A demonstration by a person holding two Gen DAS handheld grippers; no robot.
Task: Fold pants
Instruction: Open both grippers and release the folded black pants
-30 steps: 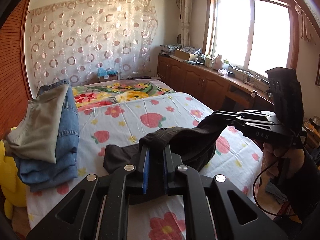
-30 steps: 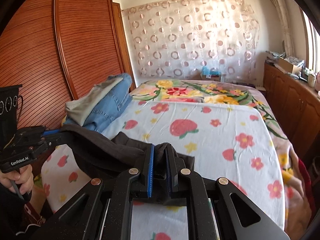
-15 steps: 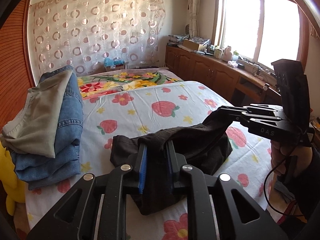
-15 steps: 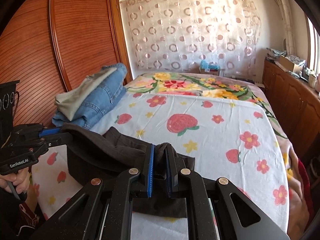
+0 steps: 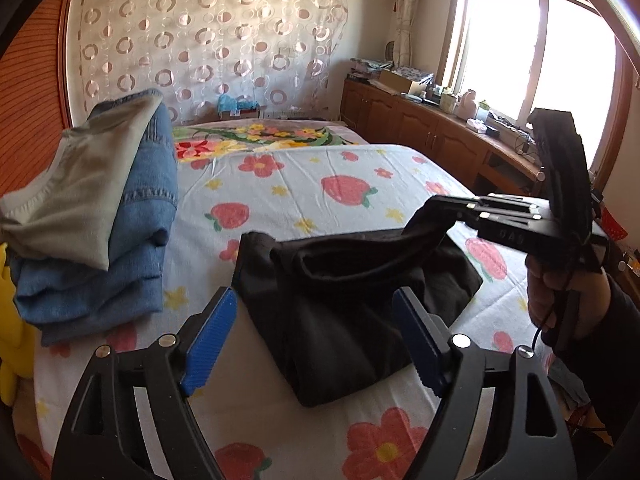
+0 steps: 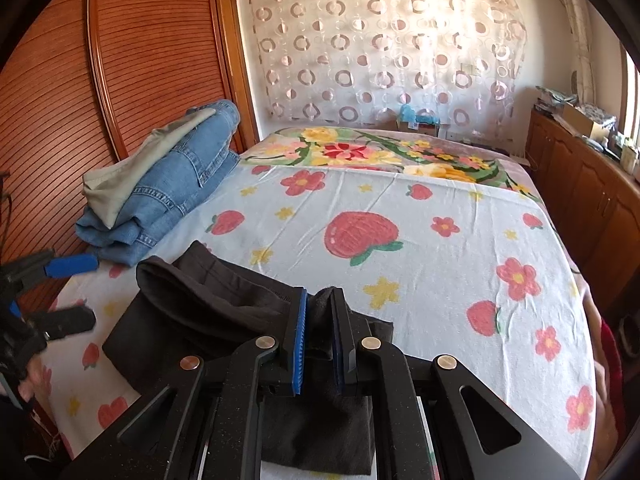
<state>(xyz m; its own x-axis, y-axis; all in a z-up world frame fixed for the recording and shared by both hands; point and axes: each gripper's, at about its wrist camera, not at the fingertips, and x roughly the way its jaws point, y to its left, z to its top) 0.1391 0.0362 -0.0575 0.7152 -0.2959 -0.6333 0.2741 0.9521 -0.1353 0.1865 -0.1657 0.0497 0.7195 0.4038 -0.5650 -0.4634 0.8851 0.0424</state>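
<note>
The black pants [image 5: 344, 300] lie folded on the flowered bed sheet [image 5: 304, 196], near its front edge. My left gripper [image 5: 316, 336] is open and empty, its blue pads either side of the pants' near left part. My right gripper [image 6: 319, 340] is shut on a corner of the pants [image 6: 224, 312] and holds that edge a little above the bed. It also shows in the left wrist view [image 5: 440, 204], pinching the raised right edge. The left gripper [image 6: 68, 292] shows open at the left of the right wrist view.
A stack of folded jeans with a grey garment on top [image 5: 96, 216] sits at the bed's left side, also seen in the right wrist view [image 6: 160, 184]. A wooden wardrobe [image 6: 80, 92] stands left; wooden cabinets [image 5: 432, 140] under the window stand right.
My left gripper has opened and let go of the pants, whose left part now rests on the bed. The pants came down lower; my right gripper still holds its corner.
</note>
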